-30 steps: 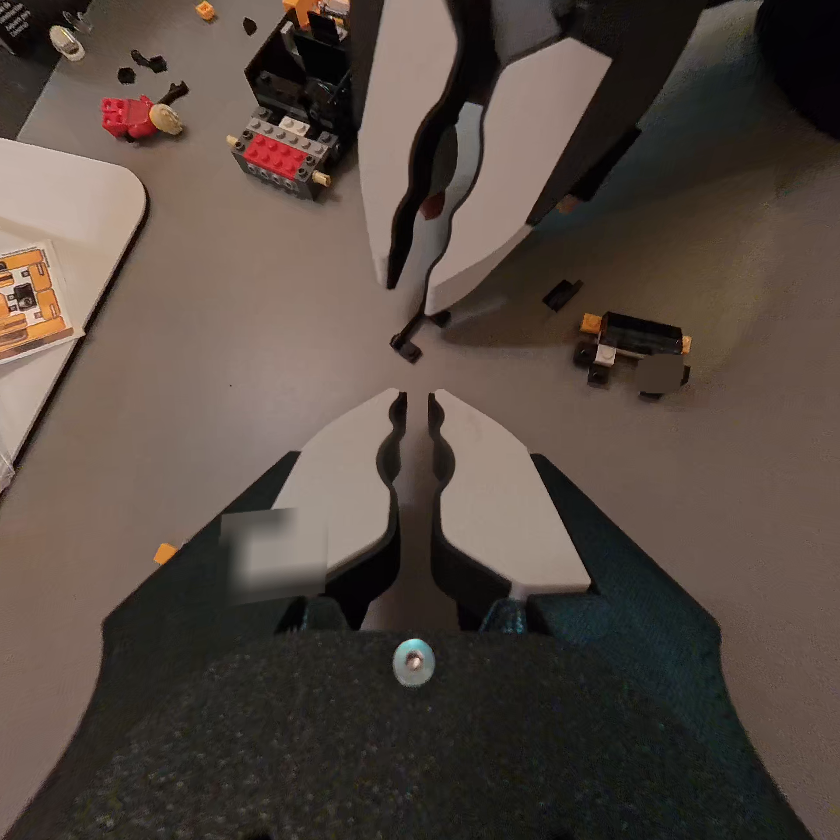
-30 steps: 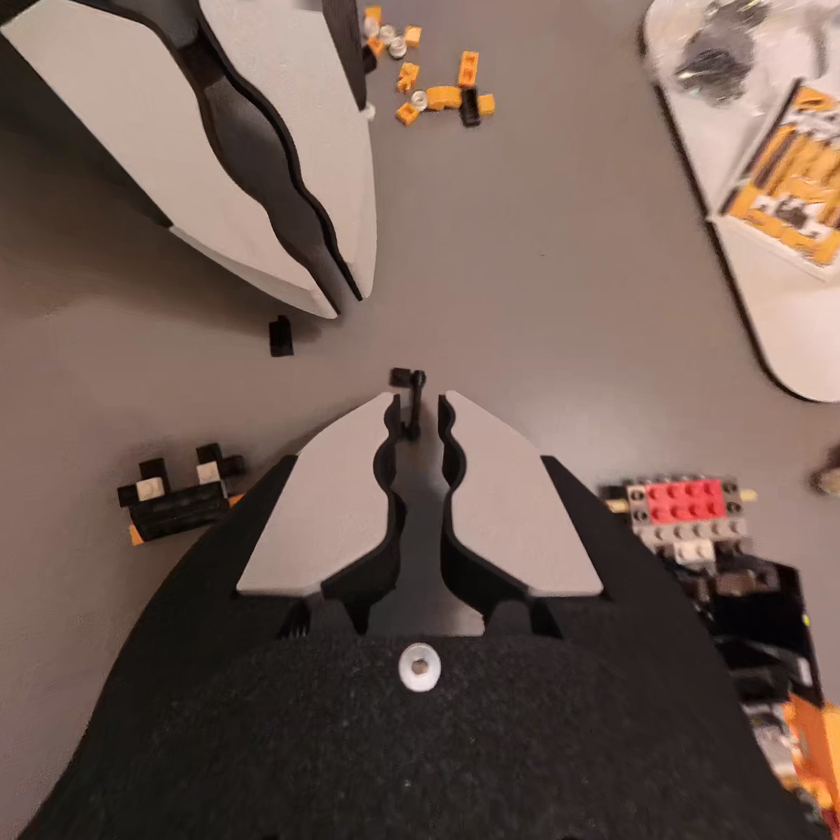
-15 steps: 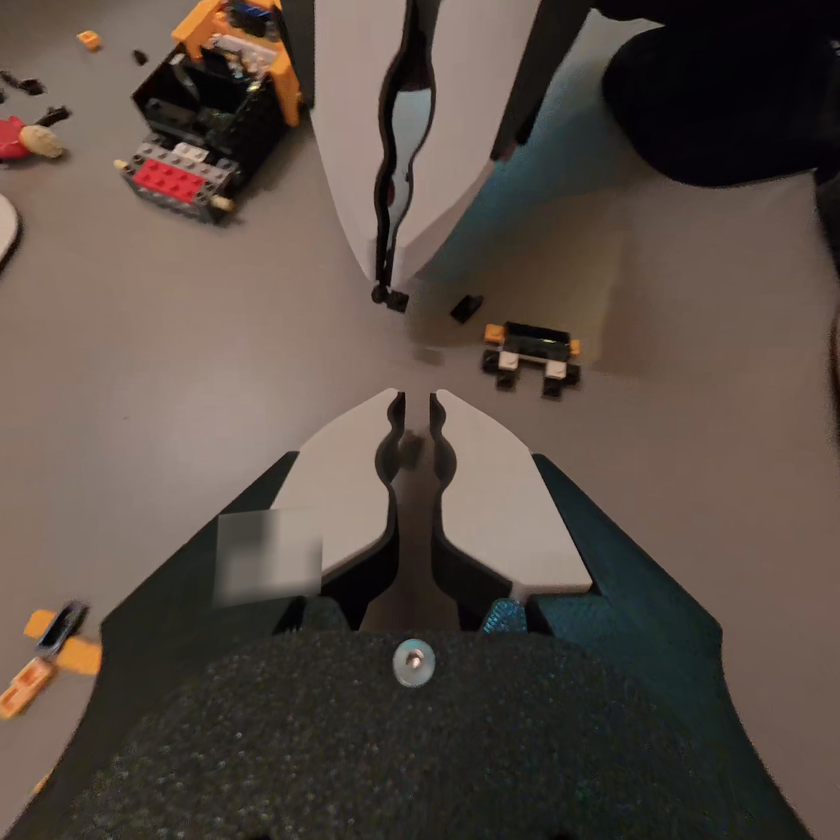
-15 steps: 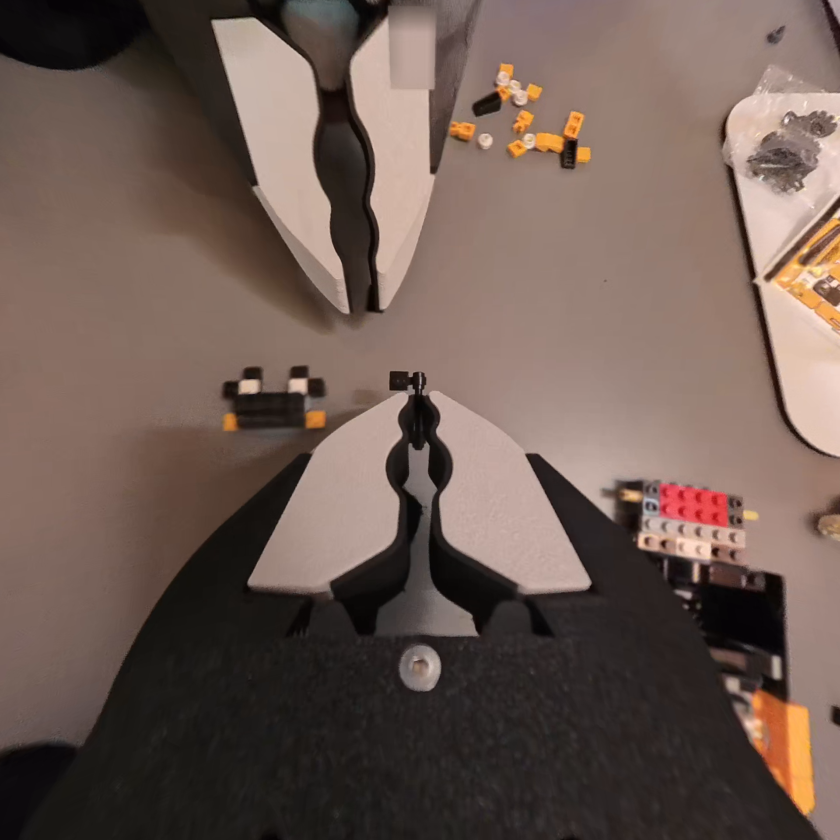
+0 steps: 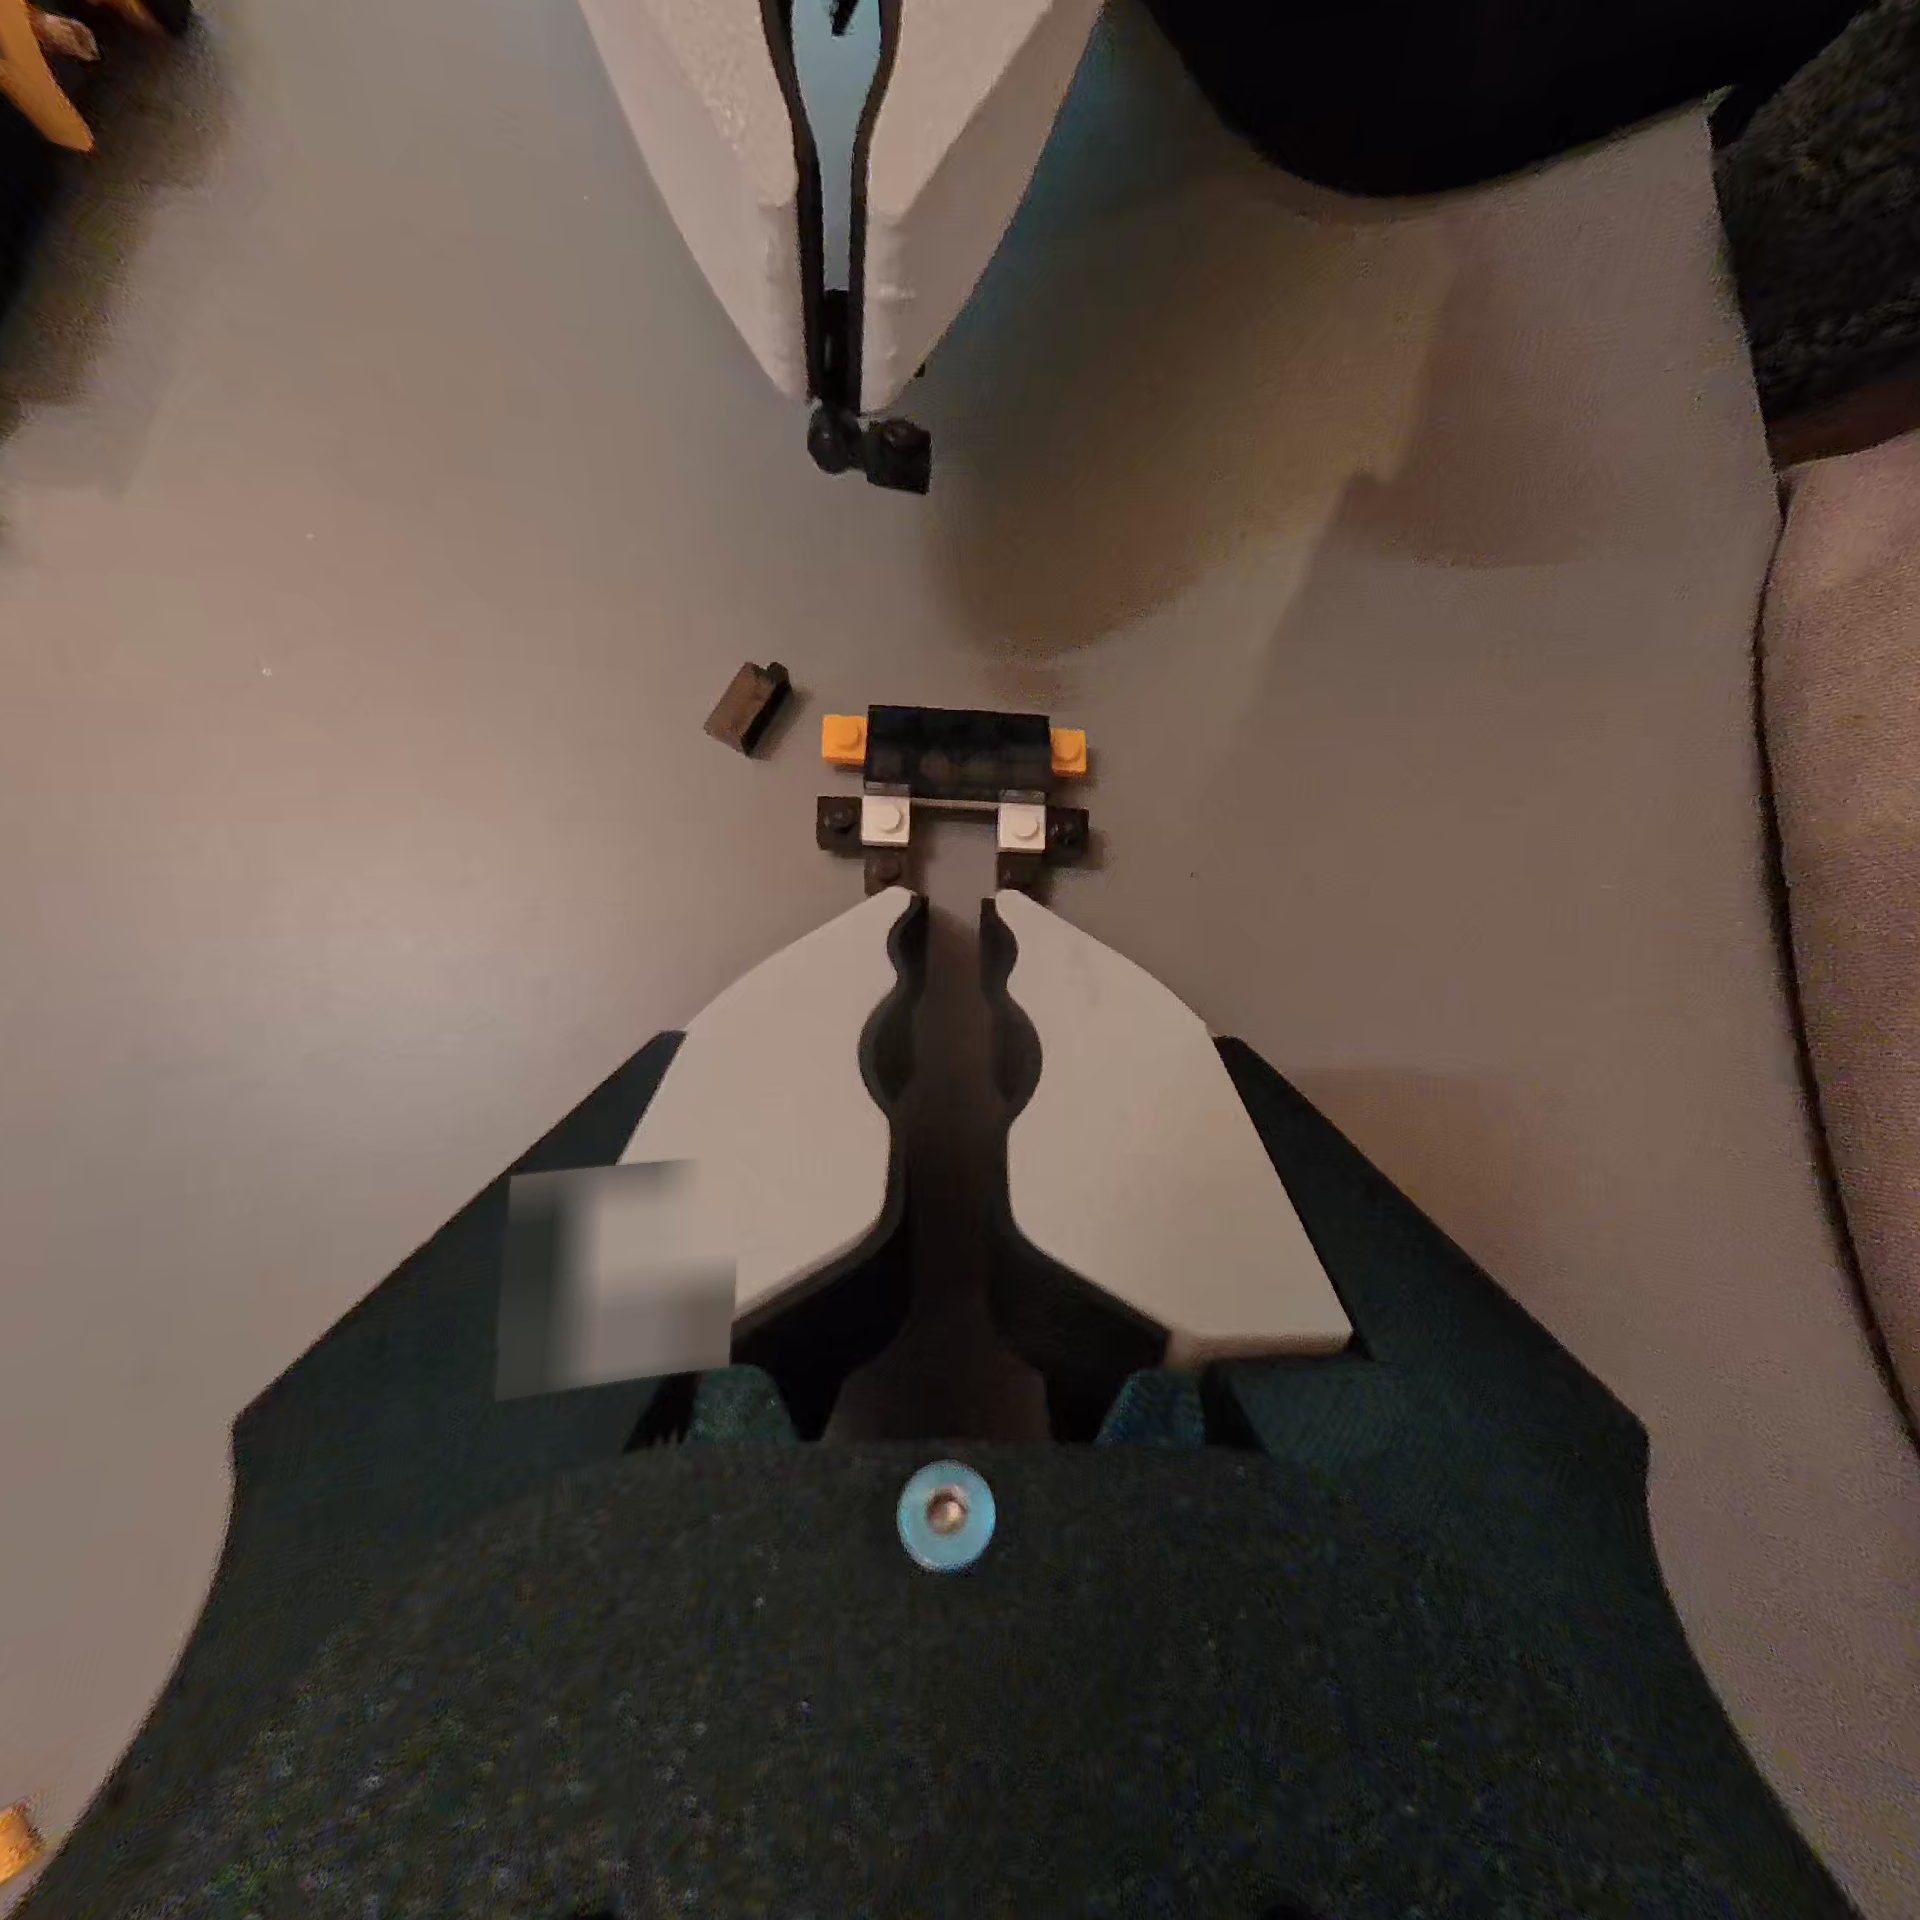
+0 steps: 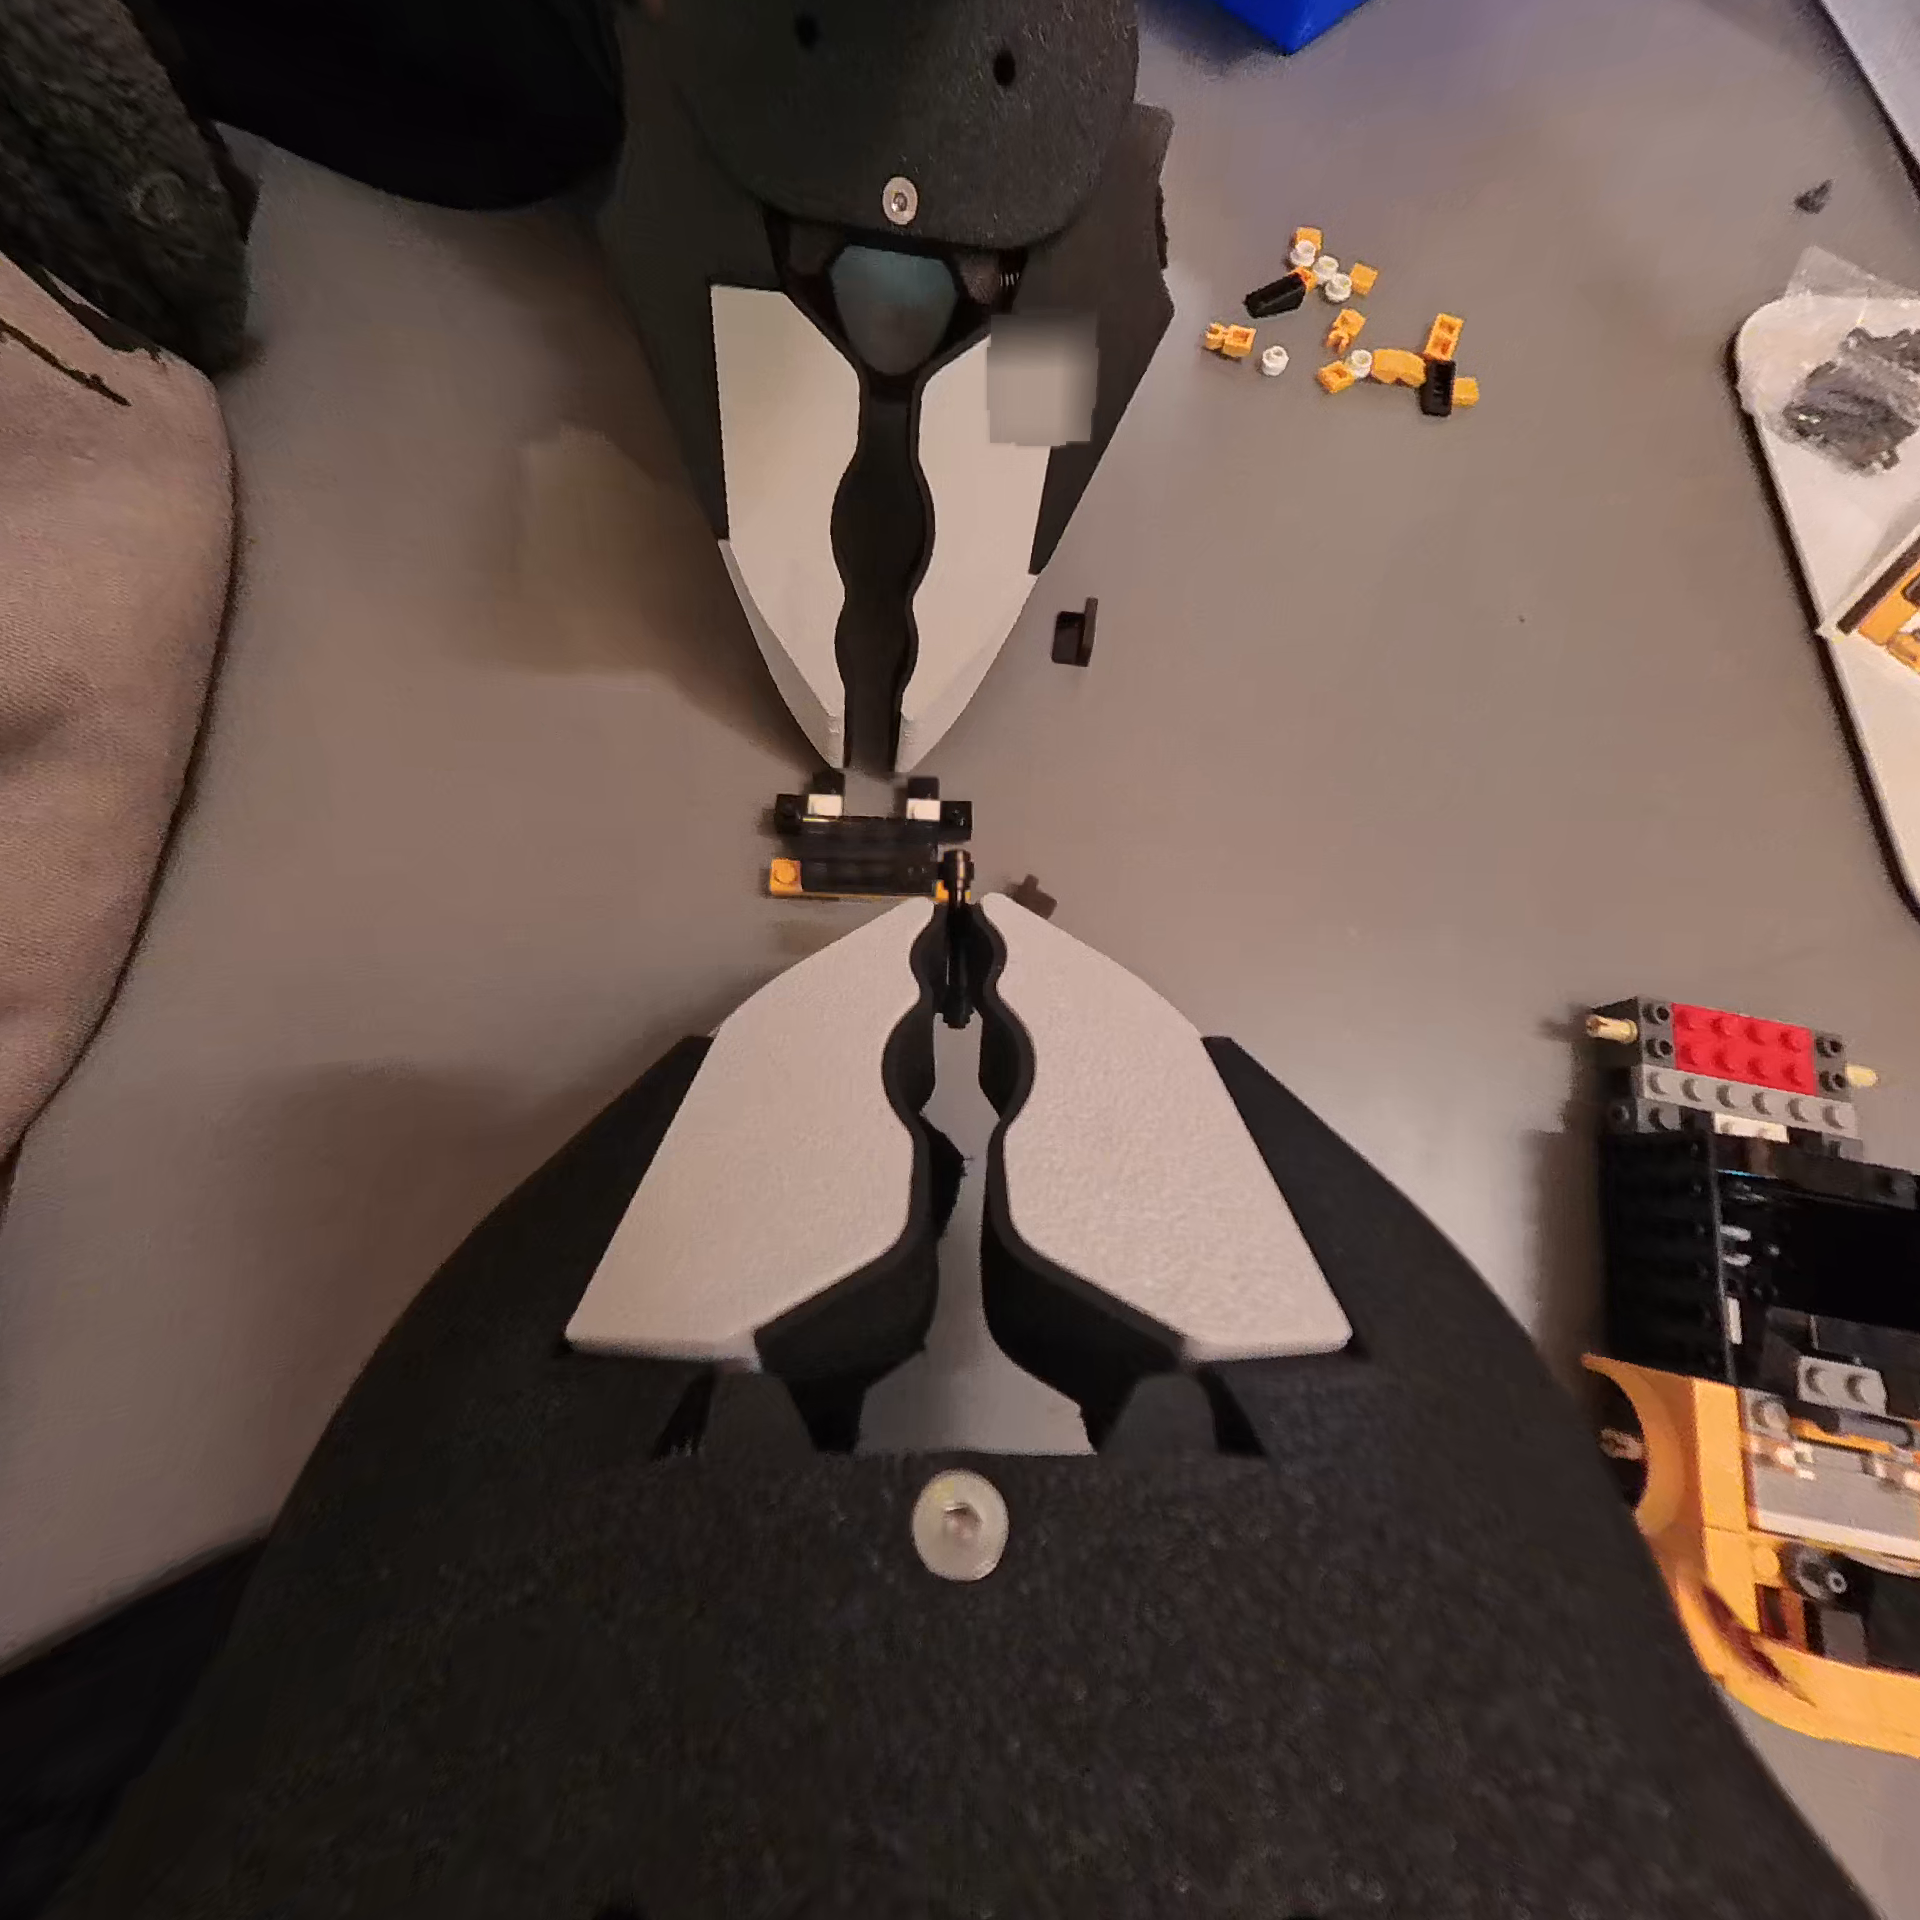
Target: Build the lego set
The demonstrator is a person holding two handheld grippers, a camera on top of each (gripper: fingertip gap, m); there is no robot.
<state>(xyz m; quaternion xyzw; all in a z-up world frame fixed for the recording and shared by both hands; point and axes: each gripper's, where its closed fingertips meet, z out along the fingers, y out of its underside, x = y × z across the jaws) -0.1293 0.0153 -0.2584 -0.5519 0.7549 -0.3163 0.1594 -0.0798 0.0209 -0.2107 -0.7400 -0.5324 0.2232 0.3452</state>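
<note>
My right gripper (image 6: 954, 906), jaws closed, pinches a thin black lego bar piece (image 6: 957, 940) beside the small black-and-orange lego subassembly (image 5: 954, 788) on the grey tabletop (image 5: 416, 623); left gripper (image 5: 948, 902), jaws slightly apart and empty, fronts it, likely to brace.

Non-task stuff only:
- Grey table (image 5: 312, 727) – matte, plain, warm light patches across it.
- White board (image 6: 1803, 520) with a rounded corner lies flat on the table at the far right, dark rim along its edge.
- Blue object (image 6: 1288, 16) at the far edge, mostly cut off; can't tell what it is.
- Beige fabric (image 6: 94, 623) bulges over the table's left edge, with a black mark on it.
- Dark fuzzy fabric (image 6: 104, 156) sits just beyond the beige, touching it – clothing or cushion, can't tell.
</note>
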